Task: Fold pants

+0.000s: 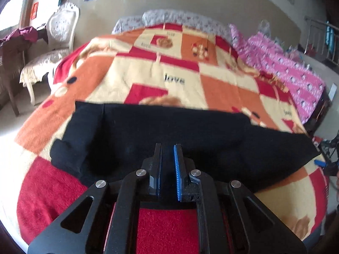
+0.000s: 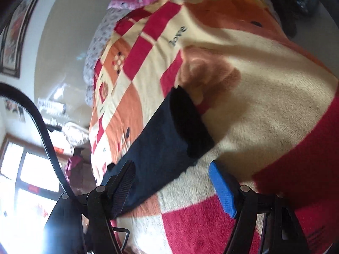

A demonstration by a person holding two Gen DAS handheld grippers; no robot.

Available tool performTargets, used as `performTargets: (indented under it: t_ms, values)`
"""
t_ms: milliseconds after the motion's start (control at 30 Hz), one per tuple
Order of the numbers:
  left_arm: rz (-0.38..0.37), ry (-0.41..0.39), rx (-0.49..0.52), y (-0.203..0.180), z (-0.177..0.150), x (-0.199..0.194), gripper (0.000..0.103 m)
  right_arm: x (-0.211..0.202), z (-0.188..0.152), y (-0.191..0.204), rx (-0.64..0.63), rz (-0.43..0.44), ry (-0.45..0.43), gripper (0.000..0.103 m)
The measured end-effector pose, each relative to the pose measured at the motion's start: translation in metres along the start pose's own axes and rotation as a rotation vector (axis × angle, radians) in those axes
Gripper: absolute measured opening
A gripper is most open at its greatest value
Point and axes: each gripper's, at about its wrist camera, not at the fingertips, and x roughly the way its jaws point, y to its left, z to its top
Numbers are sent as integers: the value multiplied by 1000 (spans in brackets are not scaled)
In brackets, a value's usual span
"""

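Left gripper hovers low over the black pants, its 2 fingers nearly together with a thin gap, nothing between them. The pants lie spread just ahead on the checked blanket. Right gripper gapes wide, empty, the pants stretching forward between its fingers, closer to the black one.
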Motion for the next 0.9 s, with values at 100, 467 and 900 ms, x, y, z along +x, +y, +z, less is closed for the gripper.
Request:
performTargets:
  t_ms: [100, 467, 900]
  values:
    - [5, 32, -59, 8, 3, 5, 8, 1, 4, -1, 87, -18, -26, 70]
    - [-43, 31, -149, 23, -2, 3, 8, 14, 17, 9, 159, 16, -98, 91]
    - [-43, 40, -149, 25, -2, 6, 8, 14, 3, -3, -85, -59, -171, 24]
